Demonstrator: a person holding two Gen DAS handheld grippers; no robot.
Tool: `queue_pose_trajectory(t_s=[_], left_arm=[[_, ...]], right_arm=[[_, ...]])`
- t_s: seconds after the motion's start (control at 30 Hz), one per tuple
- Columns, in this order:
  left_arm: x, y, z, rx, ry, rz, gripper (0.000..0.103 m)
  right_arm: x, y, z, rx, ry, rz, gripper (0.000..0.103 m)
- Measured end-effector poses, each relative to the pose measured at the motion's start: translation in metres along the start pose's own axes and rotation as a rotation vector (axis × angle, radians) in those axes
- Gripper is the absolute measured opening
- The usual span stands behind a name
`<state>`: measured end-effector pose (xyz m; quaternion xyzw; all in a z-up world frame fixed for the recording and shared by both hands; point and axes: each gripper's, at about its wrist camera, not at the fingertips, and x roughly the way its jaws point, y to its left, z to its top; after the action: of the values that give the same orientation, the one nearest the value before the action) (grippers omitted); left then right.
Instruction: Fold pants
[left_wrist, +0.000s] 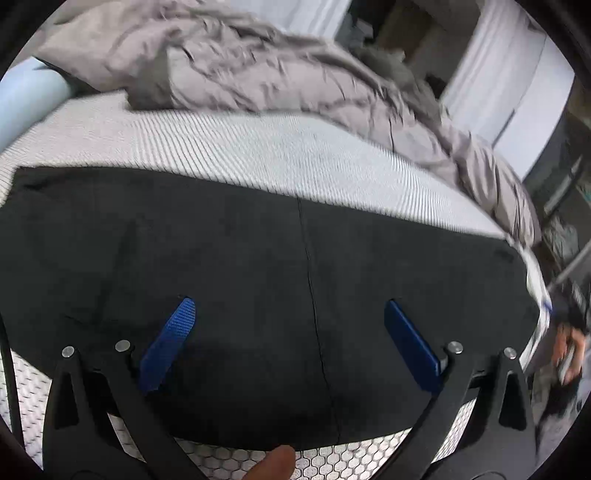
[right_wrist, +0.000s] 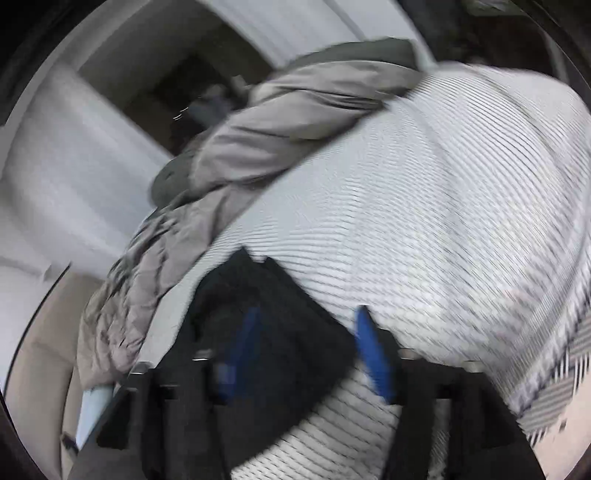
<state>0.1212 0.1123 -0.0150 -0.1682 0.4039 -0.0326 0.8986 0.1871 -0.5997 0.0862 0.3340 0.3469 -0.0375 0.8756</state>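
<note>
Jaws first, as we see them from each wrist camera. Our left gripper (left_wrist: 290, 343) holds its two blue pads (left_wrist: 168, 345) wide apart above the black pants (left_wrist: 258, 258), with nothing between them; whether the tips touch the cloth we cannot tell. A fingertip (left_wrist: 275, 461) of the person's hand pokes in at the bottom edge, cut off by the frame.

Our right gripper (right_wrist: 306, 354) also has its blue fingers spread, and the view is badly smeared by motion blur. A corner of the pants (right_wrist: 266, 295) lies in front of the left finger, and dark cloth fills much of the gap; we cannot make out whether it rests on the finger or merely passes in front of it.

In the left view the pants lie flat across a white striped mattress (left_wrist: 240, 144), with a thin seam line running down their middle. Their near edge reaches the honeycomb-patterned side of the mattress.

Beyond the pants, a crumpled grey duvet (left_wrist: 258, 70) is heaped along the far side of the bed, and it appears again in the right view (right_wrist: 258, 125). A pale blue roll (left_wrist: 26, 99) sits at the far left, partly cut off. White curtains (left_wrist: 506, 74) hang in the blurred background.
</note>
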Motion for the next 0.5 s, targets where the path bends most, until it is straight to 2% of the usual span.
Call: queue_pose_trajectory(t_s=[0.03,0.13,0.3,0.37,0.4,0.43,0.5], left_arm=[[0.005,-0.004,-0.005,0.02,0.03,0.018,0.102],[0.016,-0.006,-0.009,0.063,0.045,0.084,0.102],[0.031,0.001,-0.006,0.08,0.066,0.094,0.102],[0.034,0.005,-0.002,0.098,0.073,0.102,0.102],[0.037,0.007,0.001,0.099,0.074,0.105,0.102],[0.037,0.009,0.001,0.1,0.076,0.106,0.102],[0.038,0.01,0.002,0.105,0.082,0.105,0.102]], right_arm=[[0.005,0.008,0.006,-0.042,0.025,0.017,0.088],[0.046,0.043,0.023,-0.21,0.11,0.02,0.088],[0.113,0.074,0.053,-0.34,0.218,-0.029,0.088],[0.139,0.085,0.06,-0.382,0.268,-0.032,0.084],[0.154,0.087,0.061,-0.398,0.302,-0.031,0.074],[0.165,0.09,0.061,-0.413,0.346,-0.035,0.05],[0.179,0.099,0.056,-0.454,0.382,-0.043,0.034]])
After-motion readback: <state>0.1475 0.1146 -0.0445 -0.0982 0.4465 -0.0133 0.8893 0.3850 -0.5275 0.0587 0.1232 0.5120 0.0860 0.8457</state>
